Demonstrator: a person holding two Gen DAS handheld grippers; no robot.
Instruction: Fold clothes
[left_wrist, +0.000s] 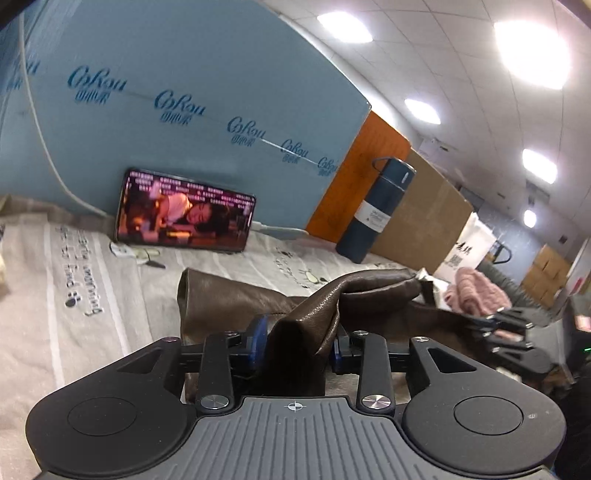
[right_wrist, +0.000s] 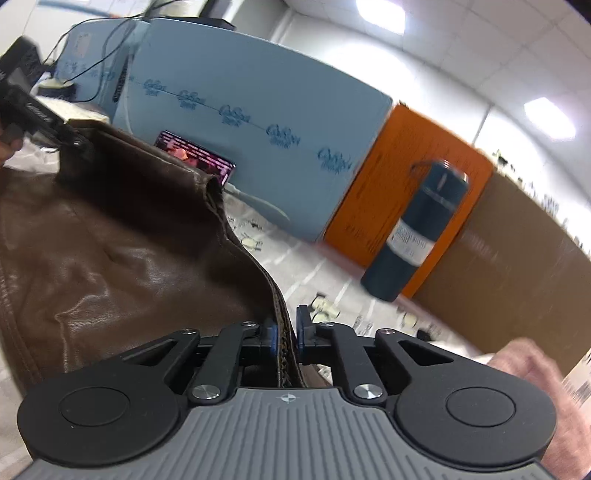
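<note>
Your left gripper (left_wrist: 299, 347) pinches a bunched fold of the brown jacket (left_wrist: 236, 306), jaws held fairly wide by the thick leather; your right gripper (right_wrist: 287, 334) is nearly closed on its stitched edge. You hold two points so the jacket lifts off the sheet (left_wrist: 74, 295) and hangs between them, likely to lay a fold. Behind stand a phone (left_wrist: 184, 212) and a flask (left_wrist: 373, 214), both well apart; a pink knit (left_wrist: 476, 295) lies near the right gripper.

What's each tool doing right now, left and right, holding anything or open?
Left tool: closed on a bunched fold of the brown leather garment.
Right tool: closed on the garment's stitched edge.
</note>
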